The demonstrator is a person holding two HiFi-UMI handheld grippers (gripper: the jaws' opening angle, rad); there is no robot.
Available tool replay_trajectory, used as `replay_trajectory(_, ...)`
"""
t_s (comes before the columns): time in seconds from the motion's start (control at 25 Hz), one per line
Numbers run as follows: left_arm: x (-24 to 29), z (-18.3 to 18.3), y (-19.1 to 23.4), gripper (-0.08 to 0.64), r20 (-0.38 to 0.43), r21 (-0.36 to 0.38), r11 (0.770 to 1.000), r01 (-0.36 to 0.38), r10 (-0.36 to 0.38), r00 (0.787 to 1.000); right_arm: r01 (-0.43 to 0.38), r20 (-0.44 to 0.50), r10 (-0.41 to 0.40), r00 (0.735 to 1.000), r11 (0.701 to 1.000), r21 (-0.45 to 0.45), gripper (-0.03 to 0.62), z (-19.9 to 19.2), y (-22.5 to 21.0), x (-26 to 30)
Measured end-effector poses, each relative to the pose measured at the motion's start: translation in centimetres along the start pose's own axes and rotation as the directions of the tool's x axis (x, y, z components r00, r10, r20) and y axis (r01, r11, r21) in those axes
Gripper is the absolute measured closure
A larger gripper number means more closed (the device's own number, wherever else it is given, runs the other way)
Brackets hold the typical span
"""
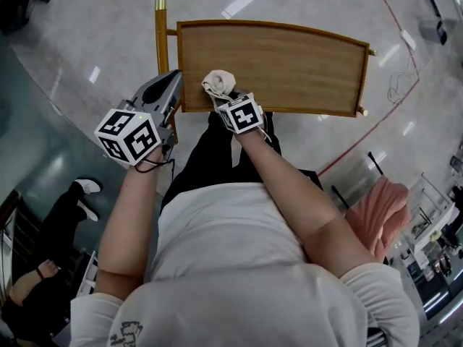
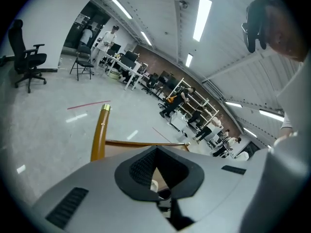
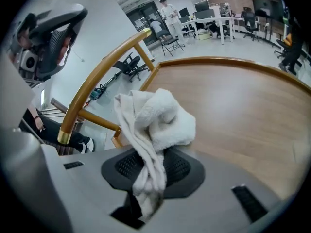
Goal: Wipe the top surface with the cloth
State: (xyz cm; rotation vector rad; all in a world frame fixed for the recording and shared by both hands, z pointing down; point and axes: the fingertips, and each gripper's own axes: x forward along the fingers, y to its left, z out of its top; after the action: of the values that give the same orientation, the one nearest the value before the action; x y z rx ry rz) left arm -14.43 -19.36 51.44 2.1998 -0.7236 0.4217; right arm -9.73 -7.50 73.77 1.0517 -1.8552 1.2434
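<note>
Cloth (image 1: 217,82) is a white, fluffy piece of towel, bunched into a lump, and it sits at the near left corner of the wooden counter (image 1: 289,63), touching the wood just inside the raised rim. The right gripper (image 1: 221,96) holds it: in the right gripper view the jaws are closed on a twisted lower part of the cloth (image 3: 155,120), which rises from between the dark pads of the right gripper (image 3: 150,166) and spreads above them, with the counter (image 3: 233,101) lying wide and bare behind it. The left gripper (image 1: 174,76) is at the left of the counter, off its edge and beside the wooden post (image 1: 160,35) that has a brass cap. In the left gripper view the jaws of the left gripper (image 2: 156,155) stand nearly together, with only a narrow pointed gap, and they hold nothing; the post (image 2: 99,135) and a strip of the counter (image 2: 121,149) show beyond them. Each gripper carries its marker cube, the left one (image 1: 129,136) closer to the person's body than the right one (image 1: 241,114). The two grippers are near each other but do not touch.
</note>
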Motion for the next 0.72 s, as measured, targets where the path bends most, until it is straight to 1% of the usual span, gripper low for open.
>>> replay_trajectory(0.12,2.6,0.0,-2.5,0.554,-0.024,0.019,1.000,0.022,-0.022,0.999,0.019,0.012,-0.020,1.000,0.999,0.033,0.480,-1.5,-3.8,-2.4)
replay_trajectory(0.28,6.5,-0.1,-6.0,0.554,-0.054,0.045,0.998,0.054,-0.052,0.997,0.081,0.021,-0.084,0.996,0.992,0.098,0.480,-4.1,-10.2,-6.5)
replay_trajectory(0.44,10.1,-0.9,-9.7,0.554,-0.087,0.065,0.995,0.081,-0.075,0.993,0.139,0.029,-0.146,0.989,0.977,0.161,0.480,-6.7,-16.7,-10.8)
replay_trajectory(0.72,17.0,-3.1,-16.5,0.554,-0.160,0.079,0.988,0.134,-0.120,0.980,0.194,0.045,-0.211,0.976,0.950,0.243,0.480,-10.8,-26.4,-17.5)
